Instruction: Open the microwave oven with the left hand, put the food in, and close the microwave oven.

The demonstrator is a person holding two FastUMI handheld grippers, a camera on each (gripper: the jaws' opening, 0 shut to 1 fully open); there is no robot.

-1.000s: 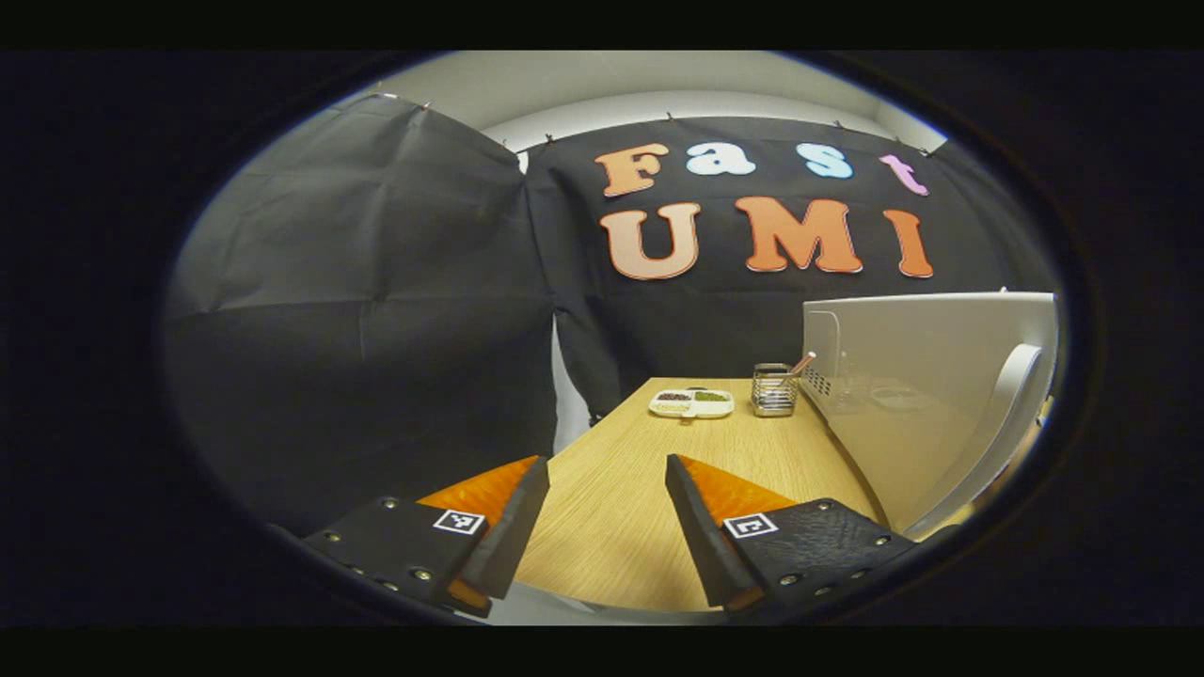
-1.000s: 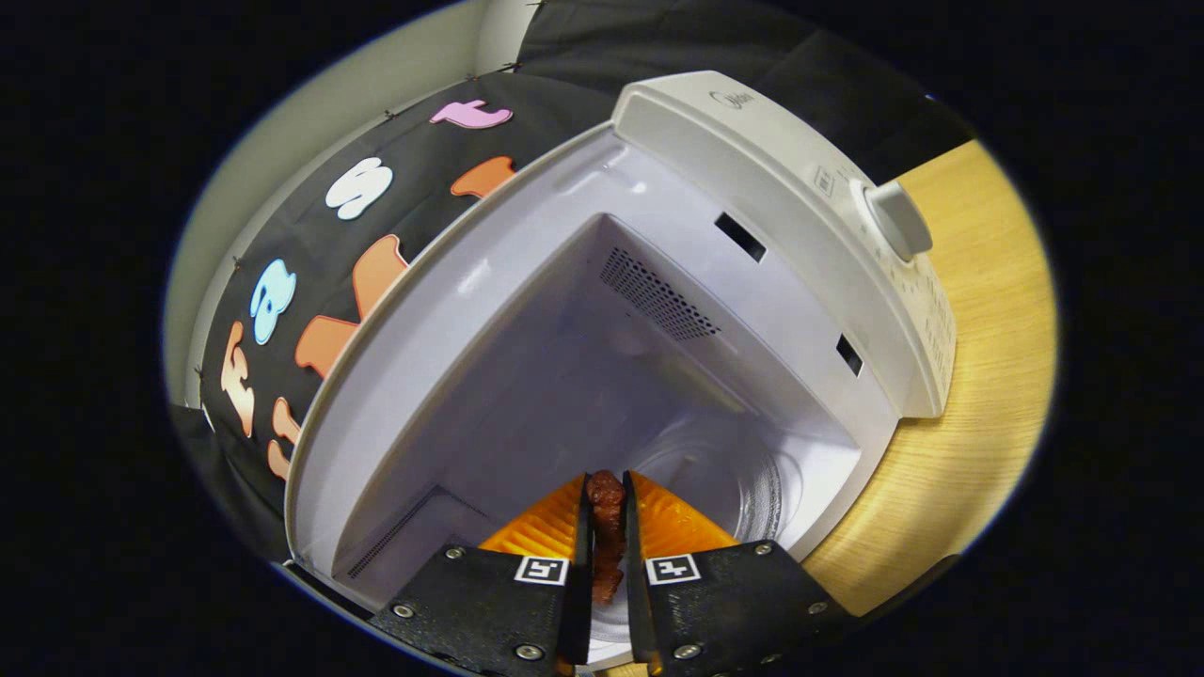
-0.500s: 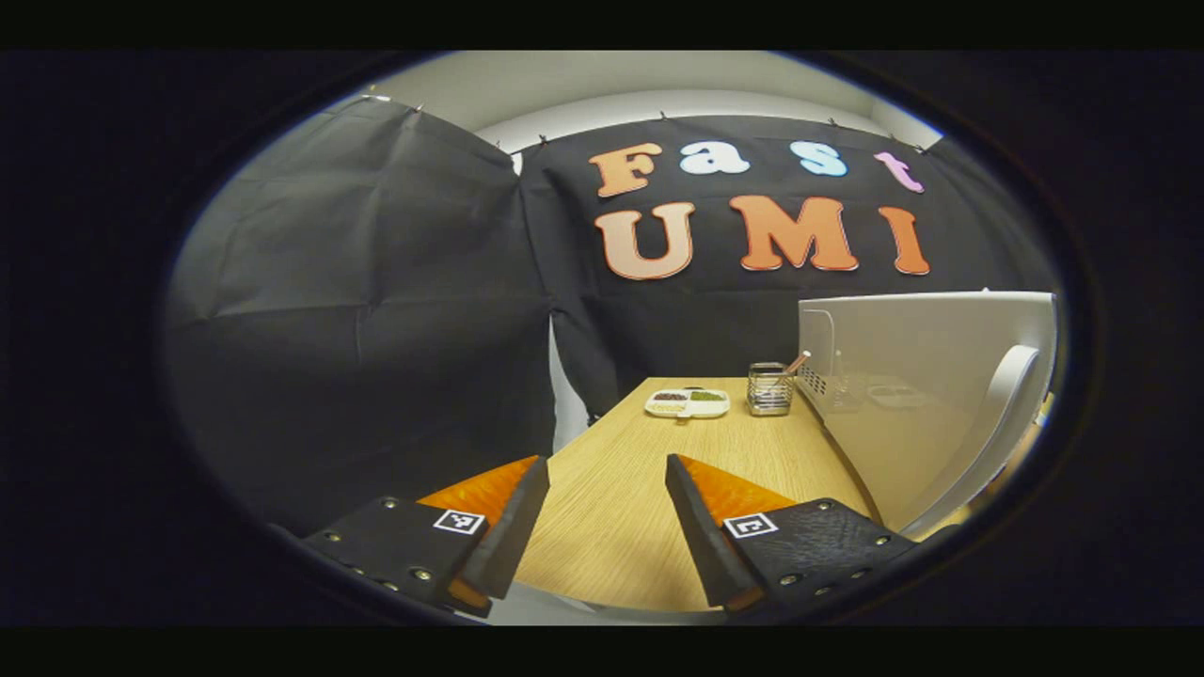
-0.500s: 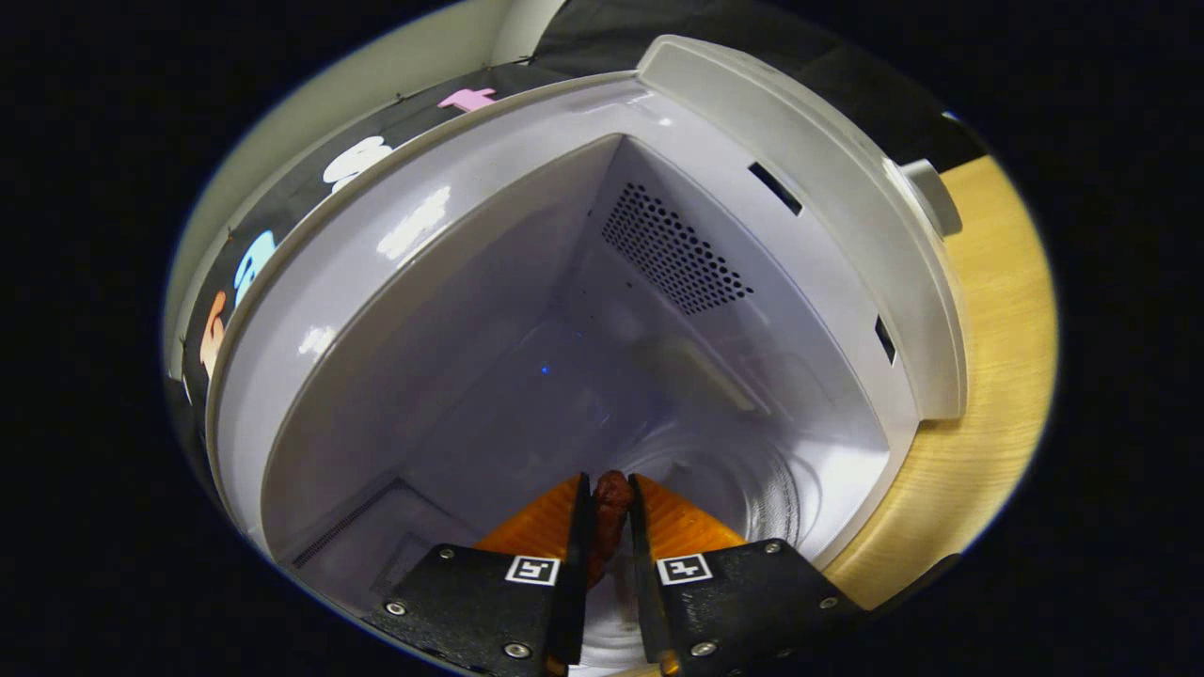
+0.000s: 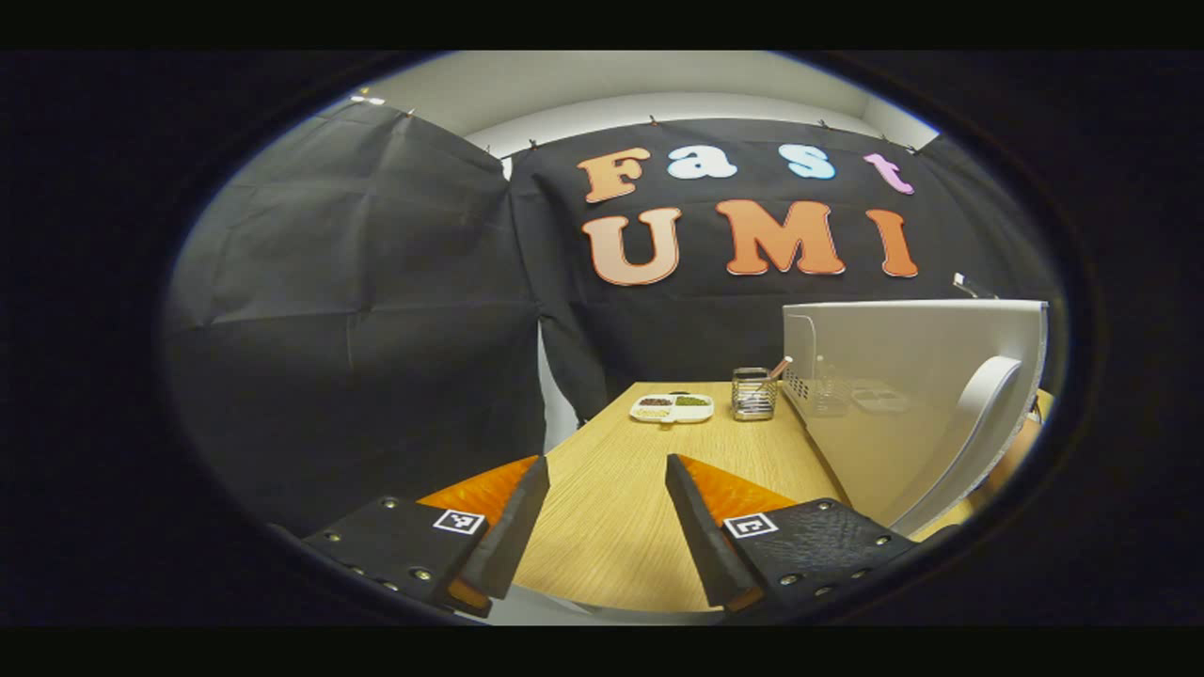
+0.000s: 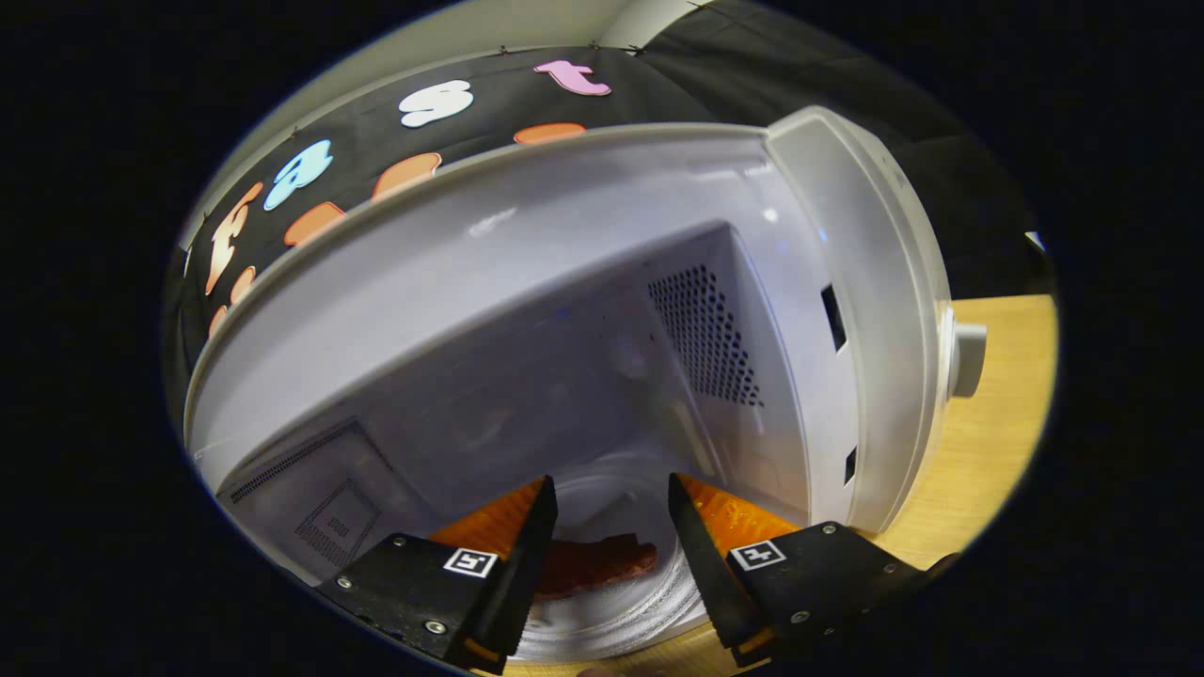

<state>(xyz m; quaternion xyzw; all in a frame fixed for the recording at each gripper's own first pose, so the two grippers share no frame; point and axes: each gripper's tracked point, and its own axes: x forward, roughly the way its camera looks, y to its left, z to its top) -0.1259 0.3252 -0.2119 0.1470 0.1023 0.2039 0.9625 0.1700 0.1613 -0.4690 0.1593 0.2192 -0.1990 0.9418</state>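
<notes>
Now right tongs [image 6: 609, 527] gape over reddish-brown food strip [image 6: 597, 562] on glass turntable [image 6: 621, 616]; back straight out toward 6 o'clock. Left tongs [image 5: 602, 512] open, empty; white door [image 5: 903, 404] at 3 o'clock.

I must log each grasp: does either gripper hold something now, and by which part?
Nothing is held. The right gripper is open, with the food lying on the glass tray between its fingers. The left gripper is open over the table.

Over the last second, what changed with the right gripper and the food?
The right gripper opened and let go of the food, which now lies on the glass turntable inside the microwave. The left gripper stayed open over the table, and the microwave door stayed open.
</notes>
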